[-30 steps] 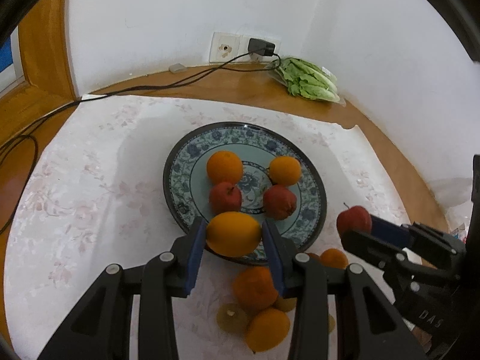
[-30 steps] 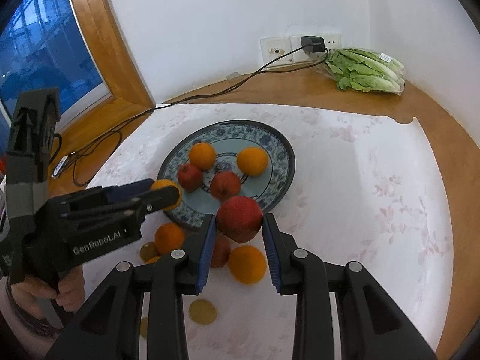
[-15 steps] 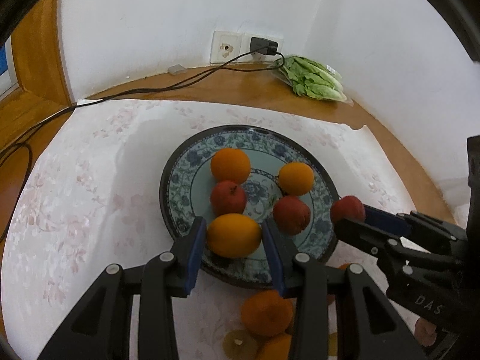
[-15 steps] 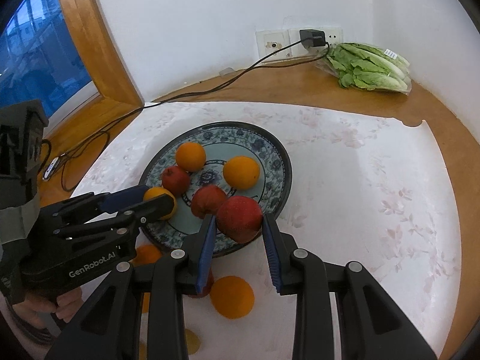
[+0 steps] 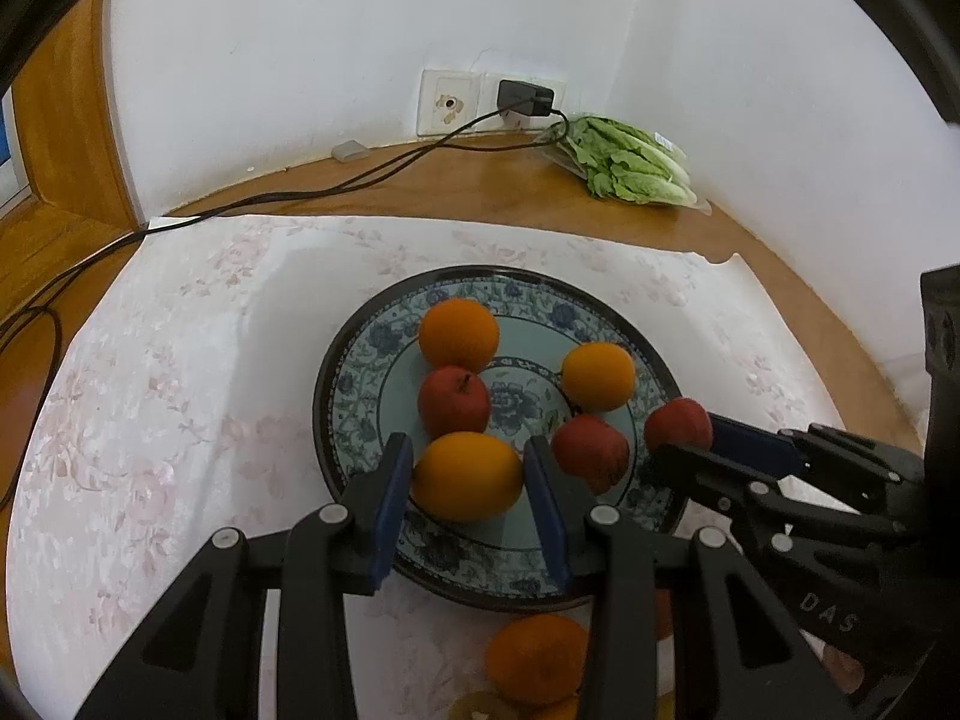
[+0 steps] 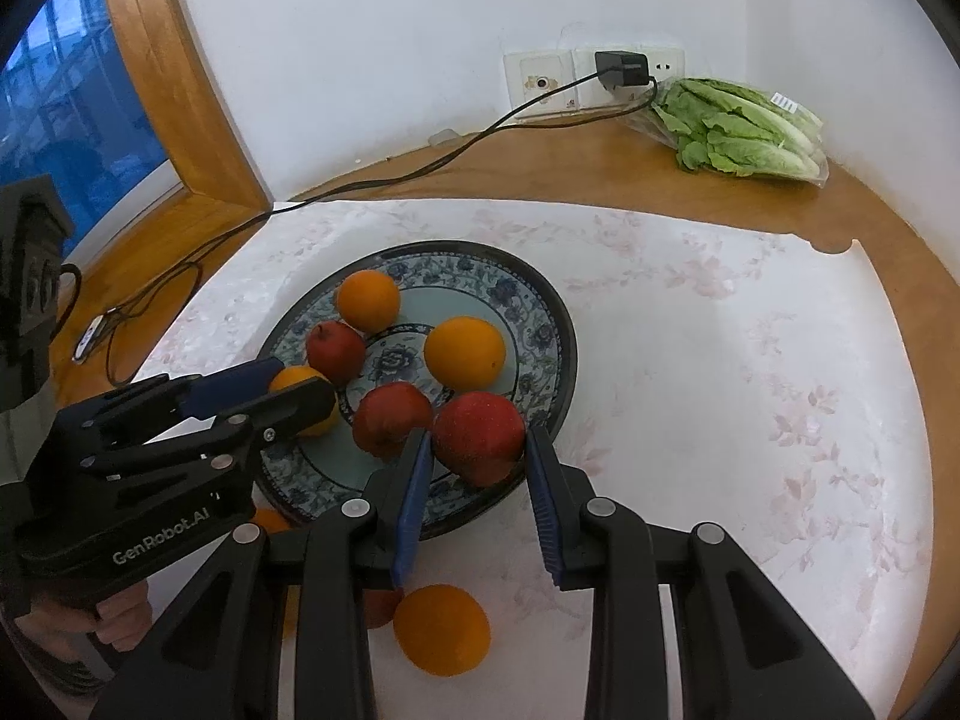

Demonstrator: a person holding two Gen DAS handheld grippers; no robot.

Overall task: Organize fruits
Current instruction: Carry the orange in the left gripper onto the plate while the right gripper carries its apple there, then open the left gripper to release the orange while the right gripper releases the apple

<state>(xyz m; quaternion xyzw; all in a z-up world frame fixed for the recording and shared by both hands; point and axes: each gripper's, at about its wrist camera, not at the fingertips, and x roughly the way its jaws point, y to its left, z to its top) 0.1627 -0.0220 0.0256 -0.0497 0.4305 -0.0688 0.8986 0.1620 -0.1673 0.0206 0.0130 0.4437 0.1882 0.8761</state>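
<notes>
A blue patterned plate (image 5: 360,354) (image 6: 540,312) holds two oranges (image 5: 459,333) (image 5: 598,376) and two red apples (image 5: 454,399) (image 5: 590,450). My left gripper (image 5: 468,474) is shut on an orange (image 5: 467,476) over the plate's near rim. My right gripper (image 6: 478,447) is shut on a red apple (image 6: 478,438) over the plate's near right rim. In the left wrist view the right gripper (image 5: 681,438) comes in from the right with its apple (image 5: 678,425). In the right wrist view the left gripper (image 6: 294,396) comes in from the left.
Loose oranges lie on the floral cloth in front of the plate (image 5: 536,657) (image 6: 441,630). A bag of lettuce (image 5: 624,165) (image 6: 738,129) lies at the back right by a wall socket with a plugged charger (image 5: 525,99). Its cable (image 5: 240,204) runs left across the wooden table.
Both grippers have moved forward with their fruit, from in front of the plate to over its near rim. The loose fruit has dropped lower in both views.
</notes>
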